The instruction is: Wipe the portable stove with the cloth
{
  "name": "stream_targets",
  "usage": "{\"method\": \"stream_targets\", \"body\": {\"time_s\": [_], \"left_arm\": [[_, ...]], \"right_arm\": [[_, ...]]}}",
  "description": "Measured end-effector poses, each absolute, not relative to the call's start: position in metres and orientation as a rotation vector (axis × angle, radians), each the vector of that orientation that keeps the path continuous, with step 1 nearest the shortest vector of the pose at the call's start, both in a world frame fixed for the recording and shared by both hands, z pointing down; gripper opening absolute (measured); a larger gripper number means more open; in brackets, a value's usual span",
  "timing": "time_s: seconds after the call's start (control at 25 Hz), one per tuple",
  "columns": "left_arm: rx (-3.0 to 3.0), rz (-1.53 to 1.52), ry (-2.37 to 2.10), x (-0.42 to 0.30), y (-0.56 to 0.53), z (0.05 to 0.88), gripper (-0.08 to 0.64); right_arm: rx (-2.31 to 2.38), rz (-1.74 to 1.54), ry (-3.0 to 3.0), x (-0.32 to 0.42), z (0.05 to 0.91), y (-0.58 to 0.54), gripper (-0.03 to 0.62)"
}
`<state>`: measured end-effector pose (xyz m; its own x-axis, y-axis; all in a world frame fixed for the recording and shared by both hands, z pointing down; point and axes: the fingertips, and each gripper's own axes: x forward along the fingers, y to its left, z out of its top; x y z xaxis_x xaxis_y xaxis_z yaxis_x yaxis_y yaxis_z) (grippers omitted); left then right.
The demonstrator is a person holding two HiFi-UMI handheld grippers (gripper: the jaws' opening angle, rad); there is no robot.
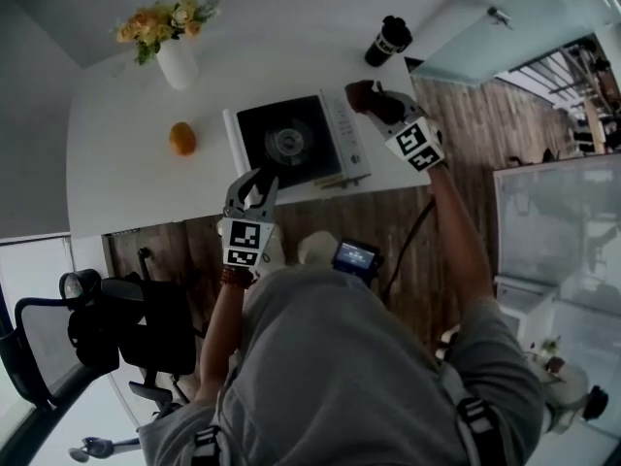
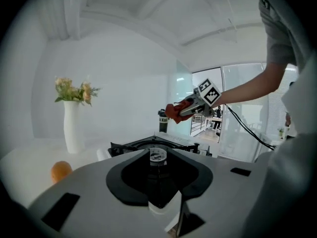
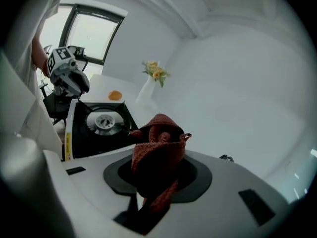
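The portable stove [image 1: 291,142], white with a black top and a round burner, sits near the front edge of the white table [image 1: 126,178]. My right gripper [image 1: 374,100] hovers over the stove's far right corner, shut on a bunched red-brown cloth [image 1: 361,93]. In the right gripper view the cloth [image 3: 158,143] fills the space between the jaws, and the stove [image 3: 99,125] lies beyond it. My left gripper [image 1: 252,190] is at the stove's near left corner, its jaws spread with nothing between them. The left gripper view shows the stove [image 2: 148,145] ahead and the cloth [image 2: 173,112] held above it.
A white vase of flowers [image 1: 178,61] stands at the back of the table, an orange [image 1: 182,139] lies left of the stove, and a black cup [image 1: 388,40] is at the back right. A black office chair [image 1: 116,328] stands by the table's near edge.
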<state>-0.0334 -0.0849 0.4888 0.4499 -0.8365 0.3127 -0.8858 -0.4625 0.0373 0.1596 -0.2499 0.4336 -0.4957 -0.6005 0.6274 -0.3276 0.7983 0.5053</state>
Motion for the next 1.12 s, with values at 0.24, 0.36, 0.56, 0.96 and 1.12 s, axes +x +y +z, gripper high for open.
{"method": "stream_targets", "body": {"time_s": [0.24,0.36,0.56,0.96,1.12], "left_arm": [[2.509,0.46,-1.441,-0.03,-0.084,0.511,0.143],[2.512,0.479,-1.457,-0.031,-0.087,0.519,0.153],[2.446,0.444,-1.562,-0.038,-0.097,0.522,0.163],[2.431,0.437,-1.588,-0.039,-0.097,0.522,0.18],[2.466,0.429,-1.57,-0.035,-0.093,0.522,0.198]], "right_arm": [[0.475,-0.444,-1.935,0.158,0.491,-0.293,0.135],[0.413,-0.441,-1.863,0.154,0.513,-0.314,0.137],[0.369,-0.372,-1.947,0.137,0.523,-0.326,0.148],[0.295,-0.161,-2.259,0.126,0.523,-0.299,0.265],[0.425,-0.07,-2.257,0.122,0.525,-0.321,0.158]]}}
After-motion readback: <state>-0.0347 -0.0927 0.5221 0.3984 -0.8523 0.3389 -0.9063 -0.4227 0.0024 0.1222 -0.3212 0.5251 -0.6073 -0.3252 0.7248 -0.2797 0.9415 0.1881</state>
